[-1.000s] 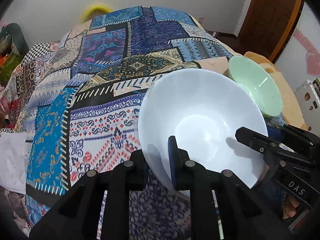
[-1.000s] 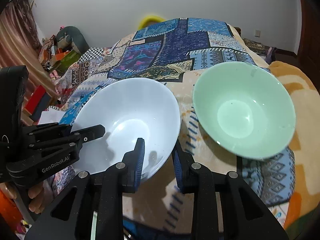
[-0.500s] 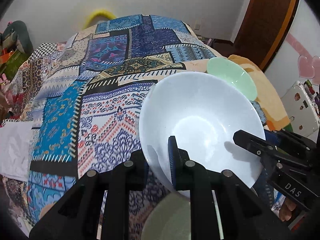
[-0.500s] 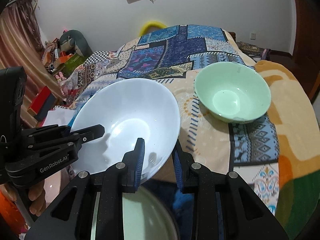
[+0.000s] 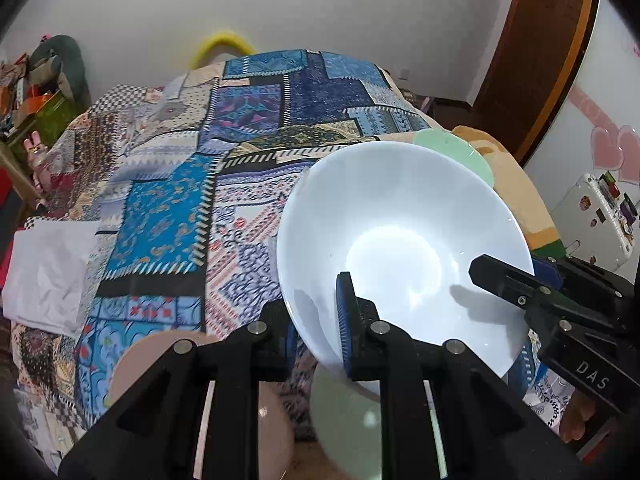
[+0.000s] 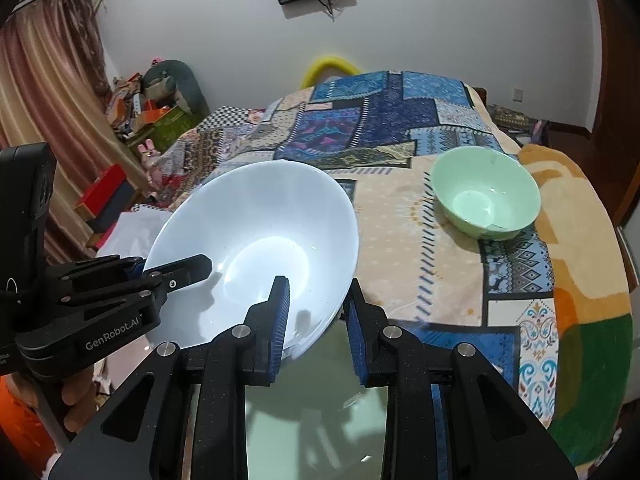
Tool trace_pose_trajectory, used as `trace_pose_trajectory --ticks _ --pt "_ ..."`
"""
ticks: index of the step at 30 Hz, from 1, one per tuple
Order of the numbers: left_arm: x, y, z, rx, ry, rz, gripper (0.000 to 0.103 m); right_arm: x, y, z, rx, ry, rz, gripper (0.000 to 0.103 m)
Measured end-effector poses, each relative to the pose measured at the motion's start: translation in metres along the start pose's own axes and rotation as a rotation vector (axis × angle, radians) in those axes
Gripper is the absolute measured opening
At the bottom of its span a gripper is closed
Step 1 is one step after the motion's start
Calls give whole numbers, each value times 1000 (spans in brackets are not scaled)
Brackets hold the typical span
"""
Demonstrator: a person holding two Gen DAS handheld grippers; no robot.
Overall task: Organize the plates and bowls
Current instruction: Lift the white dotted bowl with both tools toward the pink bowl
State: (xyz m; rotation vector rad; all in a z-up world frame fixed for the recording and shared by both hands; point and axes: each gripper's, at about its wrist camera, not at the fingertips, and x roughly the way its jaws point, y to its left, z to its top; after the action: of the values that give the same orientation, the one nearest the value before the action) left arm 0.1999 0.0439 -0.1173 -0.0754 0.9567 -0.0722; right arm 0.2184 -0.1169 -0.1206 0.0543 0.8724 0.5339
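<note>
White bowl [image 5: 400,248] tilted, held above the bed's patchwork quilt [image 5: 168,208]. Left gripper [image 5: 316,320] jaws clamped on its near rim, one finger inside, one outside. Right gripper [image 6: 316,320] jaws likewise pinching the opposite rim. Green bowl [image 6: 486,196] upright on the quilt, well apart. Pale green plate [image 6: 316,412] directly beneath the grippers.
</note>
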Motion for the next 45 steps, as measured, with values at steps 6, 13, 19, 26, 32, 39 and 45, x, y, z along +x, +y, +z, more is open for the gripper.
trace_pose_trajectory --ticks 6,13,19,26,32,39,45 --pt "-26 18 -18 -34 -20 14 17 -7 25 -6 -32 -12 21 25" --pt "-53 46 -40 -77 -39 43 17 -6 58 -17 -69 -9 56 25" --pt "-68 70 -59 -111 -46 75 17 1 85 -24 -98 2 93 25" --pt "-76 98 -80 -154 -39 111 17 15 111 -32 -133 28 129 25" --pt "-72 118 -96 -190 -14 126 17 30 126 -39 -146 61 153 25" --pt "-57 133 -108 -223 26 123 17 47 135 -50 -146 106 162 25" --pt "-41 142 -118 -238 67 119 17 62 137 -58 -141 148 161 25"
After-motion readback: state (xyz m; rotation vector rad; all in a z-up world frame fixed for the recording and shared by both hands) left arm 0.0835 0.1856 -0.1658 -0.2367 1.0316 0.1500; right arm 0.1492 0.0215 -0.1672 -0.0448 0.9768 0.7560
